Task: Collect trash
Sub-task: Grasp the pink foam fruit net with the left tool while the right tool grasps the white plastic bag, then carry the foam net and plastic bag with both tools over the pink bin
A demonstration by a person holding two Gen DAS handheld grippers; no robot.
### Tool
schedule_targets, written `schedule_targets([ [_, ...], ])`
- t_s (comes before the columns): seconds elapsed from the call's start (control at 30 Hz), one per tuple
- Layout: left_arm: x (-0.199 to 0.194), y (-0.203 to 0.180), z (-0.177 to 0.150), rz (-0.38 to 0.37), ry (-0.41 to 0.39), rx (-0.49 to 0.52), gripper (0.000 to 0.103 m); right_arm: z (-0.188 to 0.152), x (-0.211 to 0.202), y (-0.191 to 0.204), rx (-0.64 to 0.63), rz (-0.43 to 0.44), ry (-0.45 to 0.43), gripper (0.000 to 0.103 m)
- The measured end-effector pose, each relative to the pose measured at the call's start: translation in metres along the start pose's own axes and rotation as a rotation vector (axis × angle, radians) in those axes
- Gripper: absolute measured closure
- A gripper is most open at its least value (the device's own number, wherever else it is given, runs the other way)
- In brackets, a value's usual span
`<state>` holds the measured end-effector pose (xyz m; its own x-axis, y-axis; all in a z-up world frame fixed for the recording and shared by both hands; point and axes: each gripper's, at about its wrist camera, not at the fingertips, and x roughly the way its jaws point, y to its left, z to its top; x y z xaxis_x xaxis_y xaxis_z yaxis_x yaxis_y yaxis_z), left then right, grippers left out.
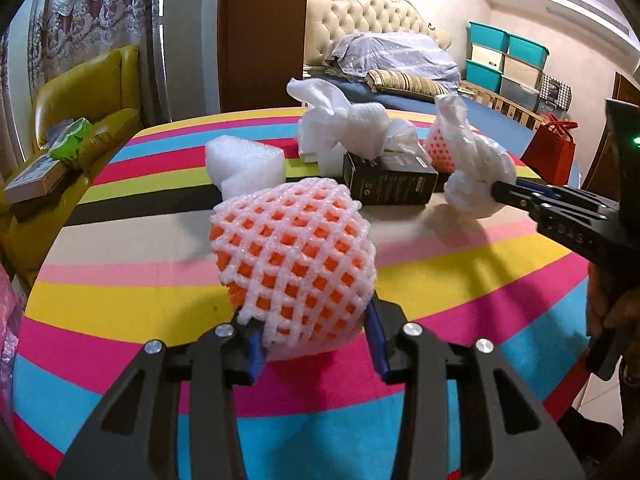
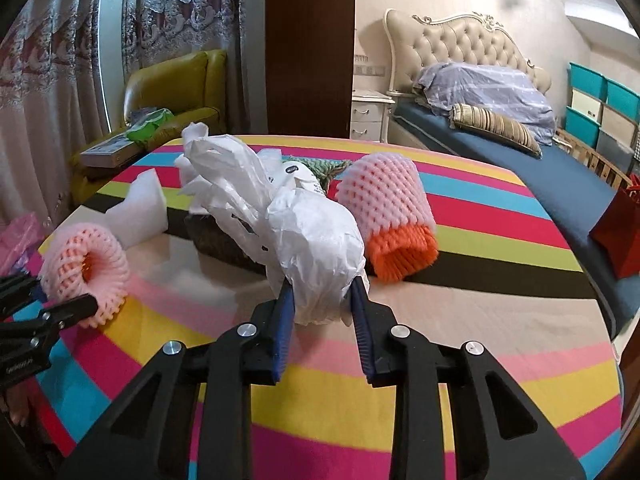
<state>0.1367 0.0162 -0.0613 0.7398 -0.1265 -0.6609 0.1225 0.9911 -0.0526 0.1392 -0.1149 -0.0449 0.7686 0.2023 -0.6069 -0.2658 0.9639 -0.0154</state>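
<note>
Trash is already in both my claws. Nearest, my left claw point(image 1: 316, 344) is closed on a foam net point(image 1: 294, 264), pink-white mesh over an orange inner sleeve; the blue pads pinch its lower end and the rest stands up above the striped tablecloth point(image 1: 120, 312). I judge it very light, soft and springy, so it will squash rather than slip, and the end is a fair place to hold, since the mesh gives the pads something to bite.

My right claw point(image 2: 322, 308) is closed on a white plastic bag point(image 2: 316, 236), crumpled into a wad. That too looks almost weightless, but thin and slick; I would grip the thick bunched part, as now, not a loose flap that could tear or slide out.

Further back on the table lie a second net point(image 2: 386, 216) on its side, a white foam piece point(image 2: 146, 204) and a dark box point(image 1: 390, 182), all still to be gathered. Beyond stand a yellow armchair point(image 2: 176, 84) and a bed point(image 2: 500, 160).
</note>
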Motion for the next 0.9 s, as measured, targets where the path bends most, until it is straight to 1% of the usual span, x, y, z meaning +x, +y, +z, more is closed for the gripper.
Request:
schedule_targets([
  [0.13,-0.004,-0.002,-0.005,0.004,-0.002,0.015,0.063,-0.007,-0.01,-0.004,0.019,0.008,-0.001,0.075],
  [0.33,-0.012,-0.001,-0.009,0.002,-0.018,0.023,0.062,-0.013,-0.02,0.0,0.001,-0.001,-0.004,0.075],
  [0.63,-0.021,0.006,-0.019,0.009,-0.026,0.013,0.062,-0.022,-0.024,0.003,0.004,0.011,0.007,0.075],
  [0.9,-0.028,0.01,-0.026,0.024,-0.037,0.014,0.061,-0.027,-0.029,0.018,-0.018,0.04,0.008,0.075],
])
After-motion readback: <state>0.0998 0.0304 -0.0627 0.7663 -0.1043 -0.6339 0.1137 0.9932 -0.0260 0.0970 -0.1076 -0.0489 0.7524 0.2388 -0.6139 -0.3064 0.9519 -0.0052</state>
